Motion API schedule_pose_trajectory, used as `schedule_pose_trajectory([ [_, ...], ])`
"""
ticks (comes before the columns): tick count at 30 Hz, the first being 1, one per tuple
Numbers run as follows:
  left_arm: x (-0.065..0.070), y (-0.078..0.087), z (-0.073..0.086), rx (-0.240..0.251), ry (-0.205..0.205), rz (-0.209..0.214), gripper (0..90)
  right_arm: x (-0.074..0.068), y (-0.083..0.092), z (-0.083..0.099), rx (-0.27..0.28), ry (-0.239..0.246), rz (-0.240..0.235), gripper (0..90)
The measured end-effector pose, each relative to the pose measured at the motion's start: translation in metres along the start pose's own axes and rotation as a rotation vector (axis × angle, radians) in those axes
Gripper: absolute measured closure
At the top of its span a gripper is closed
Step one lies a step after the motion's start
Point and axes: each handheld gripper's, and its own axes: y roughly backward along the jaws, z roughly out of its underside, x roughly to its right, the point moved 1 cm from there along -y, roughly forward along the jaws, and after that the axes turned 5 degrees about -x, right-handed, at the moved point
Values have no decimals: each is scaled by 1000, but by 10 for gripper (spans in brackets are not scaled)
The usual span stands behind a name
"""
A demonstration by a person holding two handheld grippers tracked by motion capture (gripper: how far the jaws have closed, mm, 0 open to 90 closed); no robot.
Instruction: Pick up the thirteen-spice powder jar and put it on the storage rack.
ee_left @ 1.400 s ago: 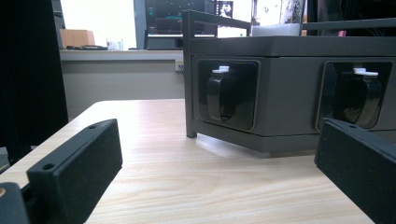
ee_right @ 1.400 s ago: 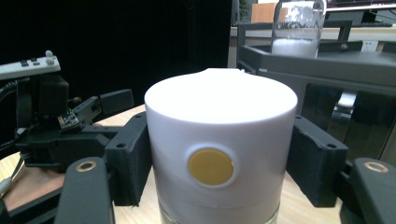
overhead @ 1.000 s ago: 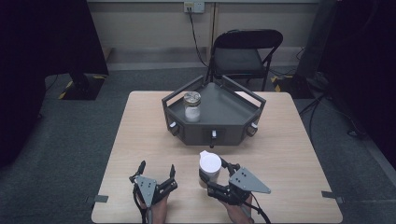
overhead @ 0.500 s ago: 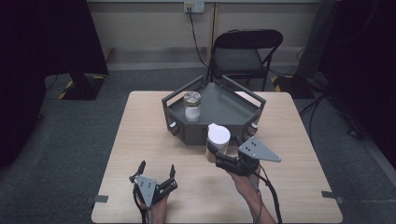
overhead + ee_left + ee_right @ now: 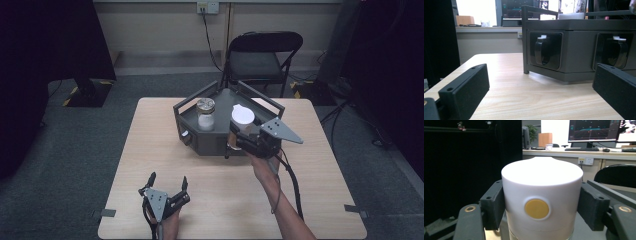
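Observation:
A white-capped bottle [image 5: 243,118] with a yellow dot on its cap [image 5: 537,208] is held between the jaws of my right gripper [image 5: 239,131], which is shut on it. It hangs over the right front part of the dark grey hexagonal tray [image 5: 218,141] at the middle of the table. In the tray's left part stands a glass jar [image 5: 205,114] with a metal lid and white contents. My left gripper [image 5: 168,182] rests near the table's front edge, open and with nothing between its jaws. In the left gripper view the tray's front wall [image 5: 579,50] with two recessed black handles lies ahead.
A black folding chair [image 5: 261,60] stands behind the light wooden table [image 5: 150,145]. A cable trails from the right gripper along the person's forearm [image 5: 280,200]. Dark curtains stand at both sides, and a wall socket [image 5: 208,7] is at the back.
My right gripper has carried the white-capped bottle from the table's front up and forward to over the tray. The left gripper has stayed where it was.

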Motion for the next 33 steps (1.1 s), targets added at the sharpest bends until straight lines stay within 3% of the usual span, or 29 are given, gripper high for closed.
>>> schedule_pose_trajectory([
  [9,0,0,0,0,0,-2,2,4,-35,-20,-25,5,108,300],
  [15,1,0,0,-1,0,-3,2,5,-55,-16,-10,-24,182,300],
  [27,0,0,0,0,0,-3,2,3,-78,-4,-43,-20,250,299],
  [33,0,0,0,0,0,-2,2,5,-80,-2,-45,-30,251,299],
])
